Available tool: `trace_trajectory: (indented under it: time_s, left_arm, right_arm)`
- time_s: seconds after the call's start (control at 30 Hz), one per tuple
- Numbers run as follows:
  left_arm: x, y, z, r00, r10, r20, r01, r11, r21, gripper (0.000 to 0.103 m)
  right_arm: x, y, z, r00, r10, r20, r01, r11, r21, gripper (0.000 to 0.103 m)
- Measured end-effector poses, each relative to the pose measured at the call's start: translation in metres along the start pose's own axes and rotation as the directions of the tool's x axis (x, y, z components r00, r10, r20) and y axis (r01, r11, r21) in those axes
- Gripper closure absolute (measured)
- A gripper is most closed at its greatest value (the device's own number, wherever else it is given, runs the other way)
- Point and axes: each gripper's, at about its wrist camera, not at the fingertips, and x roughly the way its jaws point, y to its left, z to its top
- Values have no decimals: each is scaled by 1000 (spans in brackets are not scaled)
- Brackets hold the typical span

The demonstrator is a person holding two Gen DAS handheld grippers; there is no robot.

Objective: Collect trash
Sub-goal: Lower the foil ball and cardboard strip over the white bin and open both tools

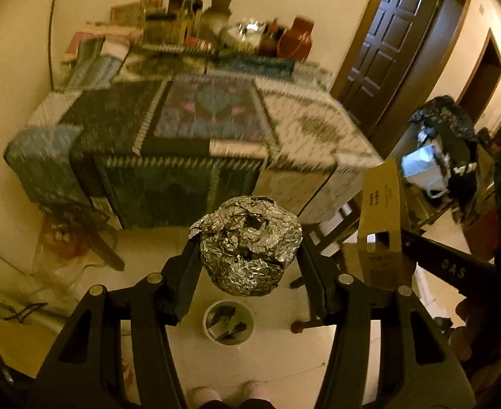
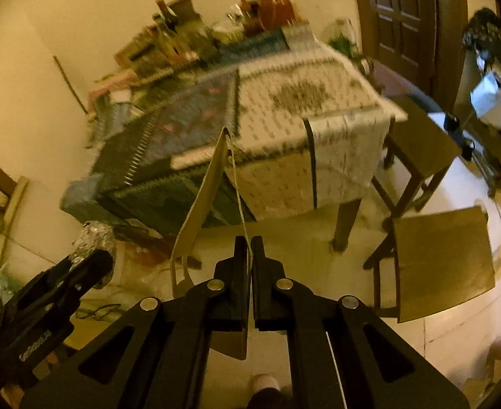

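A large table draped in a patchwork patterned cloth [image 1: 196, 129] is seen ahead in both wrist views, its far end crowded with bottles and a brown earthenware jug [image 1: 296, 39]. Two dark wooden chairs [image 2: 444, 266] are seen to the right of the table in the right wrist view. A flattened tan cardboard box [image 1: 381, 218] is gripped edge-on by the right gripper [image 2: 251, 248], whose jaws are pressed narrow against the card. A crumpled ball of silver aluminium foil [image 1: 248, 245] is clamped between the fingers of the left gripper [image 1: 248, 255], whose jaws are spread only as far as the ball's width. The foil is held in the air above a small white round bin [image 1: 228, 322] standing on the pale floor, with dark scraps seen inside it.
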Motion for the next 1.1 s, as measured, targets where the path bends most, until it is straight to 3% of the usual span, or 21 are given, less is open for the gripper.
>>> trace_trajectory:
  time_s: [0.3, 0.67, 0.93, 0.97, 1.03, 1.1]
  left_arm:
    - [112, 34, -66, 991, 38, -132, -38, 999, 2, 48]
    - [224, 84, -154, 960, 63, -272, -72, 997, -23, 48]
    - [280, 105, -196, 940, 80, -331, -96, 995, -34, 48]
    - [283, 106, -198, 938, 77, -339, -96, 995, -40, 48]
    - [292, 108, -204, 932, 67, -356, -90, 995, -48, 48]
    - [299, 109, -208, 925, 51, -376, -78, 995, -59, 48]
  right_arm:
    - [122, -42, -51, 988, -48, -149, 54, 998, 36, 101]
    - [265, -59, -146, 932, -65, -356, 69, 998, -1, 101]
    - [335, -72, -186, 891, -10, -453, 2, 1000, -19, 99]
    - [339, -74, -189, 887, -4, -462, -7, 1000, -23, 97]
    - [348, -75, -191, 874, -21, -485, 5, 999, -34, 71]
    - [352, -77, -192, 877, -41, -479, 24, 999, -42, 58]
